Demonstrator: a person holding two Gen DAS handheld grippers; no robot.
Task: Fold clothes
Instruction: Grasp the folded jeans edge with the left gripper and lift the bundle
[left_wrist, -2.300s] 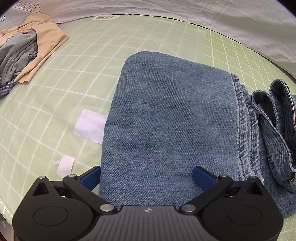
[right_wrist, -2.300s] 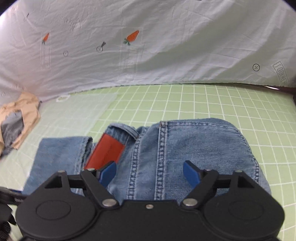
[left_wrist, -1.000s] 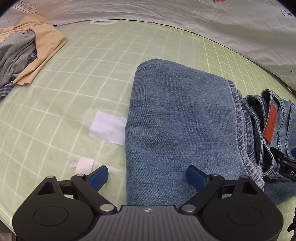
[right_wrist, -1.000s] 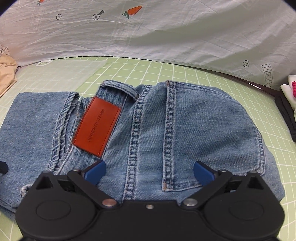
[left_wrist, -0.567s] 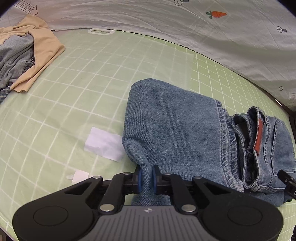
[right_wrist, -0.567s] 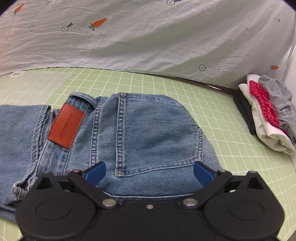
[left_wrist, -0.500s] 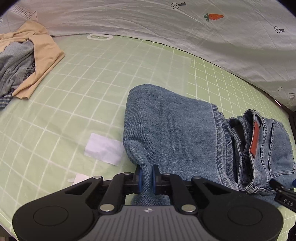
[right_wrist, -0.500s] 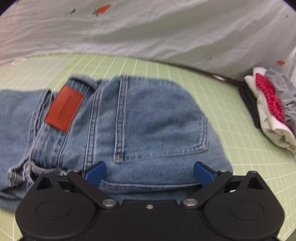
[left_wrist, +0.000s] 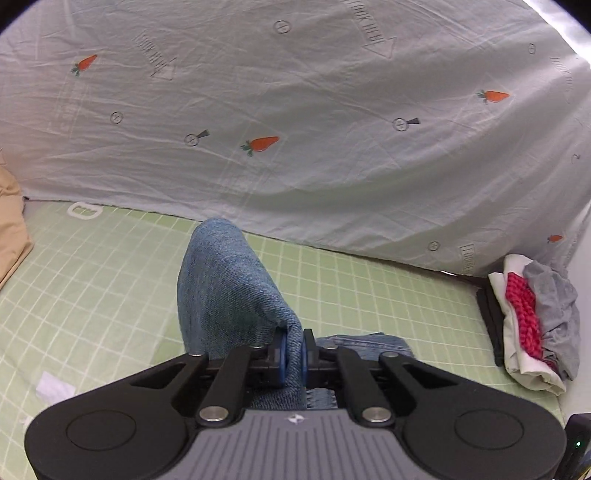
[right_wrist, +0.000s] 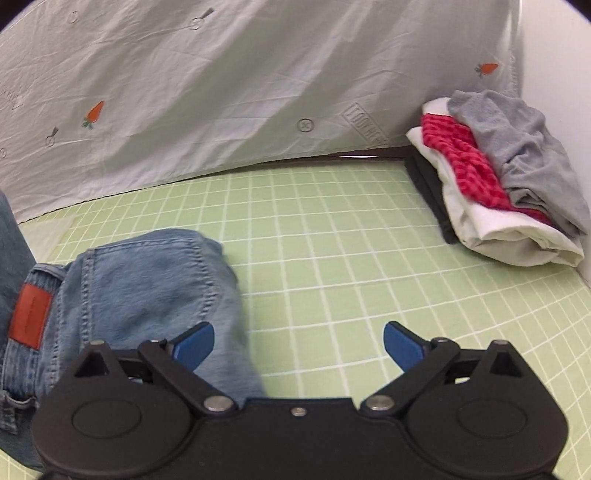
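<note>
Jeans (left_wrist: 225, 295): blue; one end is lifted up off the green grid mat (left_wrist: 92, 288), the rest lies on it.
Left gripper (left_wrist: 293, 353): pressed together, pinching a fold of the jeans.
Right gripper (right_wrist: 298, 342): spread wide, holding nothing, over the mat just beside the jeans.
Folded clothes pile (right_wrist: 495, 177): at the mat's right edge, well apart.
White sheet (left_wrist: 314, 129): with carrots, behind.

I think I am working in a made-up test room, not a real home. The table has a green mat (right_wrist: 332, 240) with white squares on it, like a cutting mat. A pale sheet (left_wrist: 314, 129) with little carrots and arrows hangs behind as a wall. A pile of folded clothes (right_wrist: 498, 177) sits in the corner, and bits of white tape (left_wrist: 55, 386) stick to the mat.
</note>
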